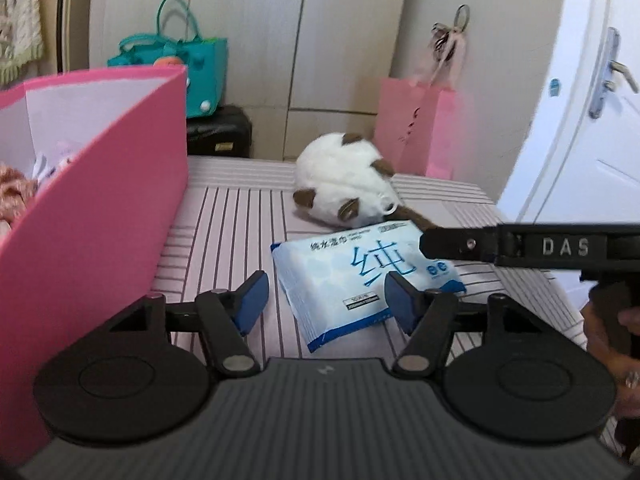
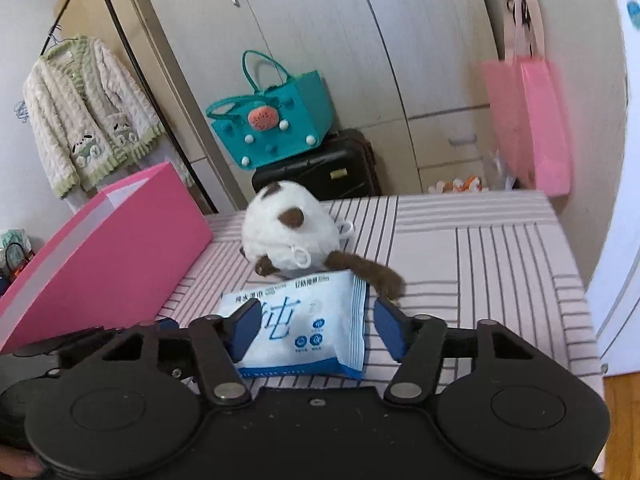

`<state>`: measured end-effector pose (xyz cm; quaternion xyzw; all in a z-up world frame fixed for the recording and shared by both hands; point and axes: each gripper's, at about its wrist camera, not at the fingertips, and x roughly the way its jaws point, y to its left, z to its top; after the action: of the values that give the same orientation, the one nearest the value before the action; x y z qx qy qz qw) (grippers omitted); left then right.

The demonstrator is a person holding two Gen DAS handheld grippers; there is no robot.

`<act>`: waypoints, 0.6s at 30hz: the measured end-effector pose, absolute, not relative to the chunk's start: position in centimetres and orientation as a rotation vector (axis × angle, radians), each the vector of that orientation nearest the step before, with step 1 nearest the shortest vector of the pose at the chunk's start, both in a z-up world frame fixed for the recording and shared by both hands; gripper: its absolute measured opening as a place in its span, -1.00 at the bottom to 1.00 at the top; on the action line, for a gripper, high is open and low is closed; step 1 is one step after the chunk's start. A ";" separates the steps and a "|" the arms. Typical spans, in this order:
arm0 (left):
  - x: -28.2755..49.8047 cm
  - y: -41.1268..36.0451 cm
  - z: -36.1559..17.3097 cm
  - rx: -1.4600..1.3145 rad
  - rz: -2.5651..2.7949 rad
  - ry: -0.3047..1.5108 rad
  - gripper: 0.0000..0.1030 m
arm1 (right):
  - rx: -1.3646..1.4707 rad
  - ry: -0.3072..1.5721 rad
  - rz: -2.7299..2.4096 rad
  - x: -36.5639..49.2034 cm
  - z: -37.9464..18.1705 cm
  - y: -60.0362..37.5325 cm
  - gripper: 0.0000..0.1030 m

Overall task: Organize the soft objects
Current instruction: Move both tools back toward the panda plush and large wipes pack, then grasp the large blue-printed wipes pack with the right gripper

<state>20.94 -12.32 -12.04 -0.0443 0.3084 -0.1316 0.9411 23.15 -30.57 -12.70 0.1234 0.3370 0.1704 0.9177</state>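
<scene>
Between the spread pads of the left claw [image 1: 326, 300], left wrist view: one wet-wipe pack [image 1: 362, 280] flat on the striped bed [image 1: 232, 216], right pad over its near edge; claw released, holding nothing. Ahead of the pack, touching its far edge: one plush toy [image 1: 344, 178], white with brown patches. Left of the claw: one pink box [image 1: 92, 208], open top, some soft items already inside, too hidden to count. Right claw's arm crosses in from the right over the pack's far corner. Right wrist view: right claw [image 2: 316, 326] also released, straddling the same pack [image 2: 308, 324], left pad over its left side, right pad just off the right seam; plush [image 2: 292, 228] just beyond, box [image 2: 120, 256] to the left. Judgement: pack is light, squashy, slick film, so pinch across the body, not the crimped seam. Plush is light, compressible and non-fragile; grab the body or a limb.
</scene>
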 end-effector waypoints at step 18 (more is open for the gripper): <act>21.6 -12.2 -13.5 -0.154 -0.277 0.632 0.23 | 0.364 0.698 0.336 23.0 -15.1 -30.9 0.01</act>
<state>21.57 -12.15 -13.50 -0.0756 0.3095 -0.1356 0.9381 22.99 -30.92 -15.12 0.1767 0.3386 0.1629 0.9097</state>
